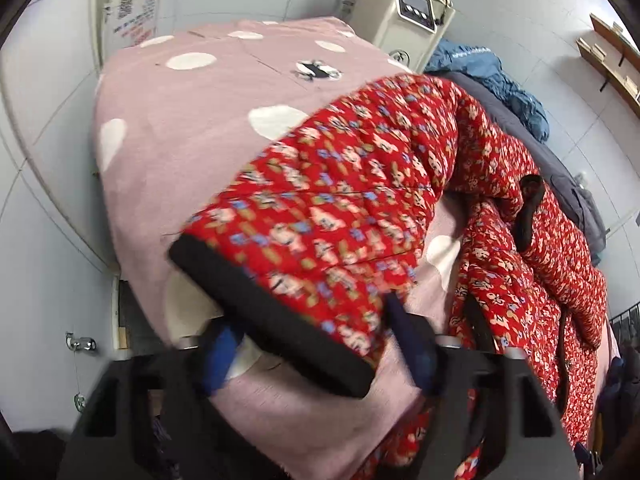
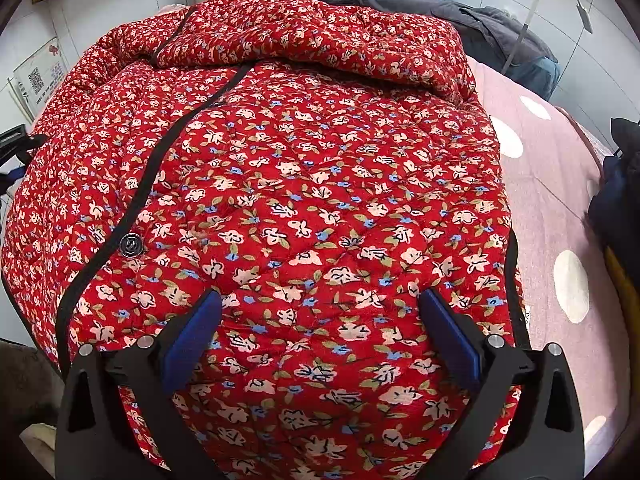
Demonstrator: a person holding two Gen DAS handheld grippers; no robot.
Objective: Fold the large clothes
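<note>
A red quilted floral coat with black trim lies spread on a pink polka-dot bed cover. In the left wrist view one sleeve stretches toward me, its black cuff lying between the open blue-padded fingers of my left gripper; the frame is blurred. My right gripper is open, its blue pads wide apart just over the coat's front panel near a black button. It holds nothing.
A dark grey garment and a blue jacket lie at the far side of the bed. A white appliance stands by the tiled wall. A dark bundle sits at the right edge of the bed.
</note>
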